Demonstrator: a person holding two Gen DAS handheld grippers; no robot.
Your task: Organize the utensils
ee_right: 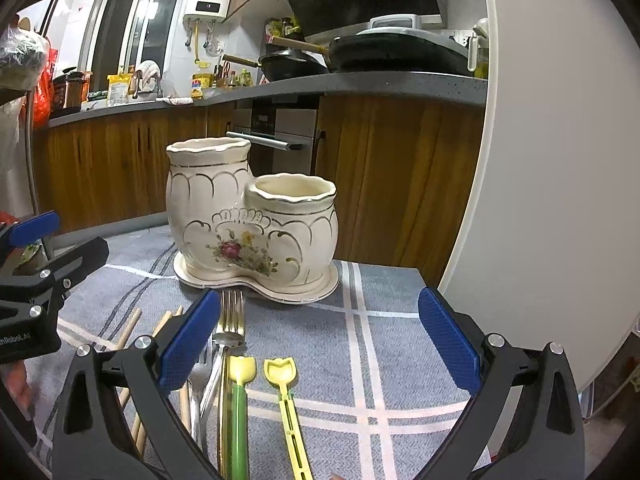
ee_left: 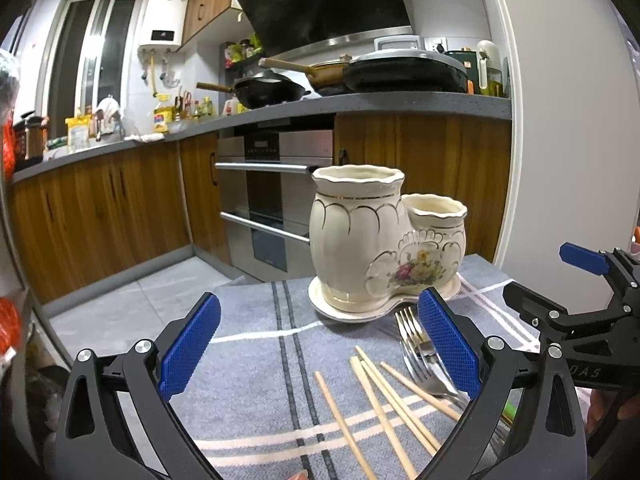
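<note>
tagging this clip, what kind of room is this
A home kitchen, most likely: pans sit on a grey counter under a range hood, with a built-in oven below and a wall water heater.

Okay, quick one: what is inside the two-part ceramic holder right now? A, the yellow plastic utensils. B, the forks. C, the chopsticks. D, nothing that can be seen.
D: nothing sticks up from the ceramic holder; the chopsticks, forks and yellow plastic utensils all lie on the cloth in front of it.
</note>
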